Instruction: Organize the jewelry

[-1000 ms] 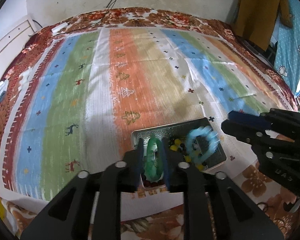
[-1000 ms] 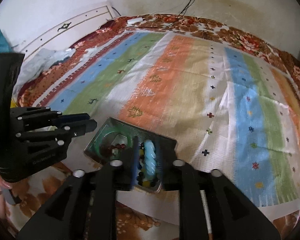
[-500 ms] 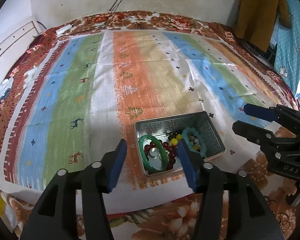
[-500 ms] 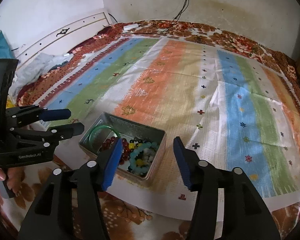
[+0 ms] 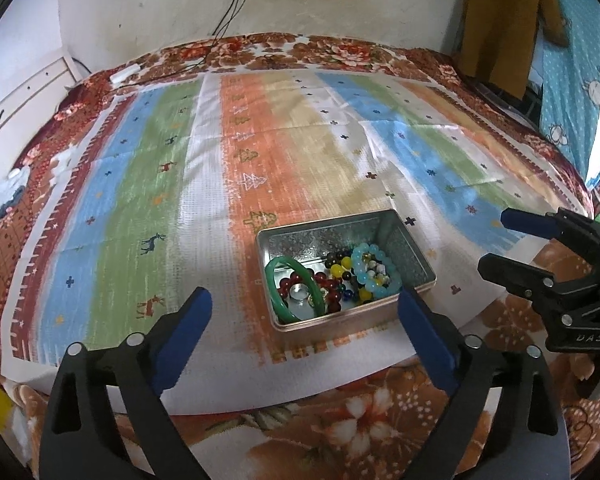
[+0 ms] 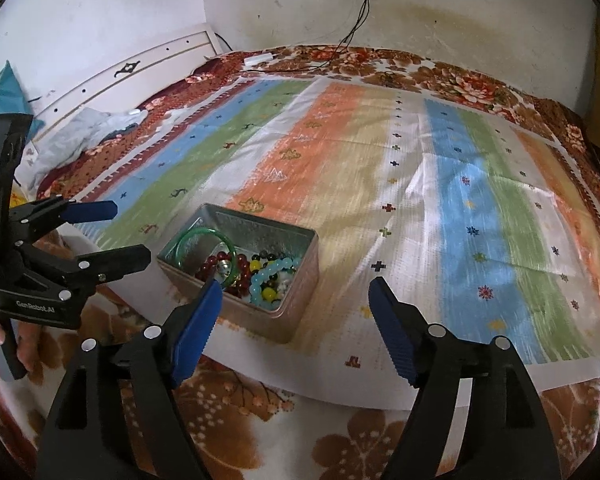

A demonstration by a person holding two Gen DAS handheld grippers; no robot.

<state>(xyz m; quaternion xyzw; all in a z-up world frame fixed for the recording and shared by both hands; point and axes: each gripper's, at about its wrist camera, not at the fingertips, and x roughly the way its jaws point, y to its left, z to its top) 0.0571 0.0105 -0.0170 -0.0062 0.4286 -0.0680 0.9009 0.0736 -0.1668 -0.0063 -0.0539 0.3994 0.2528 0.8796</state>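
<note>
A silver metal tin sits on the striped cloth near the bed's front edge. Inside lie a green bangle, a light blue bead bracelet, dark red beads and yellow and dark beads. My left gripper is open and empty, held back above the tin's near side. My right gripper is open and empty, just right of the tin's near corner. Each gripper shows in the other's view, the right one and the left one.
A striped cloth covers a floral bedspread. A white headboard and crumpled cloth lie at the left. Cables run from a wall socket to the bed's far edge. Hanging fabric is at the right.
Both grippers let go of their jewelry, the green bangle and the light blue bracelet now lying in the tin. Both opened wide and drew back and up from the tin.
</note>
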